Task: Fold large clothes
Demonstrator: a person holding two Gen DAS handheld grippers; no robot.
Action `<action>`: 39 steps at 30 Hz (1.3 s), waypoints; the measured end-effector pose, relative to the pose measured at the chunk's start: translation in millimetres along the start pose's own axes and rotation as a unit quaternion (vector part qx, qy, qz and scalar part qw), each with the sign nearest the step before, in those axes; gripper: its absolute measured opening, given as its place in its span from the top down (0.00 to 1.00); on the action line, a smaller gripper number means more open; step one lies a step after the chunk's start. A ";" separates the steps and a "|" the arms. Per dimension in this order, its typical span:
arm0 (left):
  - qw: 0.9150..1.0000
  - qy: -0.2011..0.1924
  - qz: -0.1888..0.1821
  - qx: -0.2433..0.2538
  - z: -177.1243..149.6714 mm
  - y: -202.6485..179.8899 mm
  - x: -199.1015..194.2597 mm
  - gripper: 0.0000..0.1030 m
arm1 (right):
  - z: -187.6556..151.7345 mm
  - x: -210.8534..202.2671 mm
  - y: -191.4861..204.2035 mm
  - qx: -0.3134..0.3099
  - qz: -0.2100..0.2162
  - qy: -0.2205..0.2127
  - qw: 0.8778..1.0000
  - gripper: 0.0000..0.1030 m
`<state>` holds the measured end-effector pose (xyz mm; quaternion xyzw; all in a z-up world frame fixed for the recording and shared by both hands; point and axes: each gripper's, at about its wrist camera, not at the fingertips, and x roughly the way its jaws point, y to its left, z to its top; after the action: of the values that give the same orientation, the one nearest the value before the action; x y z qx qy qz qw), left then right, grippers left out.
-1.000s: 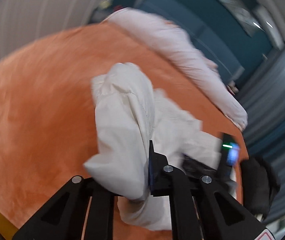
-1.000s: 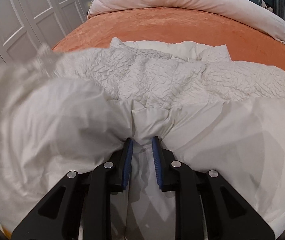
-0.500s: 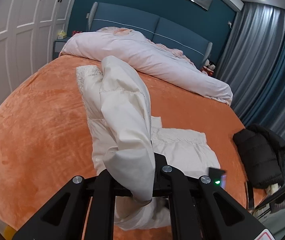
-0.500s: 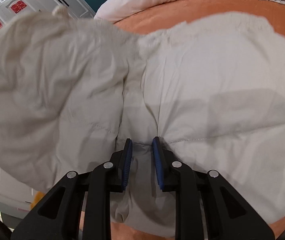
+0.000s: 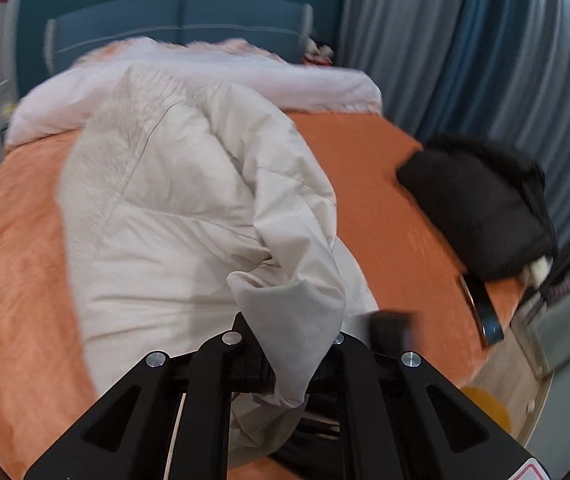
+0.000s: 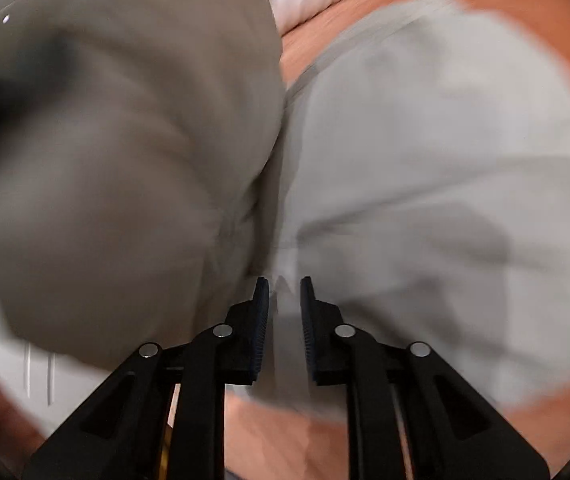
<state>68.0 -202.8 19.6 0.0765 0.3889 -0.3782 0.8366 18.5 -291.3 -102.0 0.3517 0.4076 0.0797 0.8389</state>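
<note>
A cream puffer jacket point(image 5: 189, 200) lies on the orange bedspread point(image 5: 17, 272). My left gripper point(image 5: 287, 344) is shut on a fold of the jacket's edge and holds it up; the cloth hides the fingertips. In the right wrist view the same jacket point(image 6: 425, 160) fills the frame, blurred. My right gripper point(image 6: 283, 300) is shut on a pinch of the jacket's cloth, with a raised flap point(image 6: 125, 140) hanging close to the left of the lens.
A black jacket point(image 5: 481, 208) lies at the bed's right edge, with a phone point(image 5: 481, 316) beside it. A white duvet point(image 5: 213, 76) lies bunched at the headboard. Blue curtains point(image 5: 465, 40) hang on the right. White cupboard doors point(image 6: 13, 360) show low left.
Both grippers have swung with the jacket still held. The left view turned right, toward the curtains and black jacket. The raised flap has come nearer to the right lens.
</note>
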 end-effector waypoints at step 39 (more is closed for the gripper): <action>0.990 -0.046 0.118 -0.056 21.0 29.9 -17.4 0.54 | 156.7 -78.0 -53.8 -0.028 -0.137 -0.086 0.986 0.94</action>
<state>94.0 -180.6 41.3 0.0574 0.3588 -0.2579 0.8952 75.1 -446.2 -22.4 0.2746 0.3760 -0.0548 0.8833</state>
